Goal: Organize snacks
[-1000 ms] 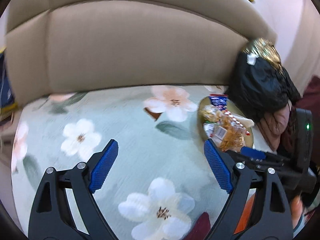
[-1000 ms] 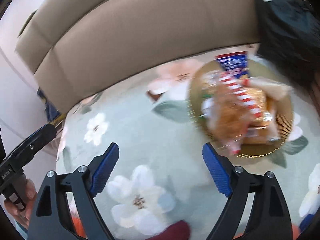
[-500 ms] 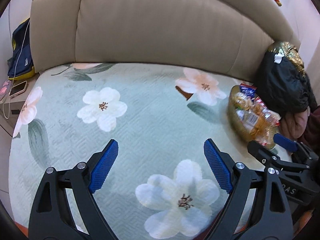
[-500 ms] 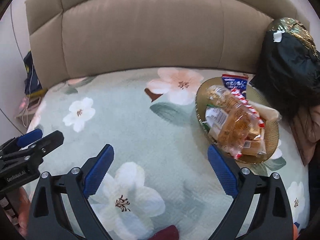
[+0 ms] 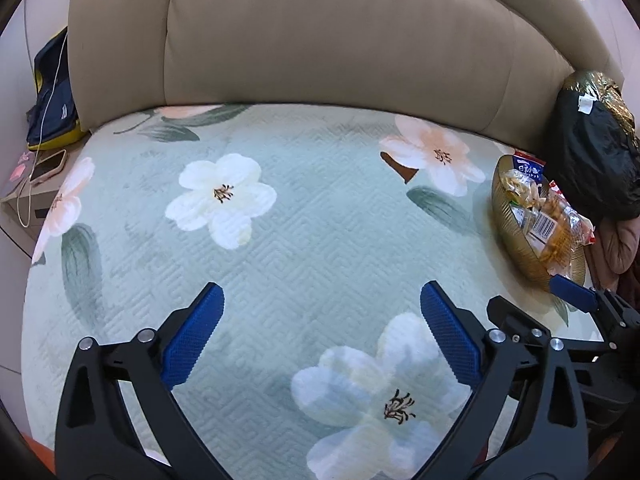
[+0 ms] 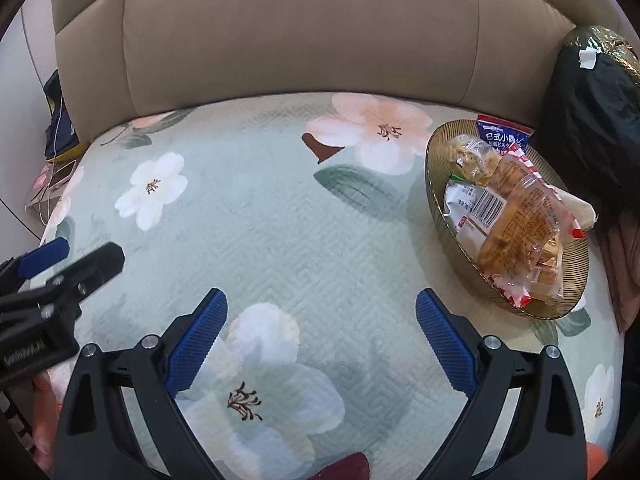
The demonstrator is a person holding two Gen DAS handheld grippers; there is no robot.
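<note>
While the left gripper [image 5: 318, 334] hangs over the floral quilt [image 5: 304, 240] with its blue-padded fingers [image 5: 192, 340] spread wide and nothing between them, the left wrist view shows the gold ribbed bowl [image 5: 516, 240] far off at the right edge of the bed, heaped with wrapped snacks [image 5: 548, 224]. A blue biscuit packet [image 5: 530, 170] stands at the bowl's far side, and a black bag [image 5: 596, 160] sits just right of it against the beige padded headboard [image 5: 320, 40]. The right gripper [image 5: 576, 304] juts in at the near right, just near of the bowl; how far its jaws stand apart cannot be told from here. At the far left, a phone [image 5: 48, 166] lies on a bedside surface beside a navy and yellow bag [image 5: 52, 100]. In the right wrist view, the right gripper [image 6: 320, 330] is likewise wide open and empty above a large white flower print, with bare quilt between its fingers [image 6: 446, 344]. The bowl [image 6: 440, 200] lies to the right and a little farther off, apart from the fingers, holding the blue packet [image 6: 504, 134] at its far rim, a clear bag of golden pastries [image 6: 520, 224] and a white barcoded pack [image 6: 468, 204]. The left gripper [image 6: 68, 258] shows at the left edge, with part of a hand [image 6: 40, 408] below it.
</note>
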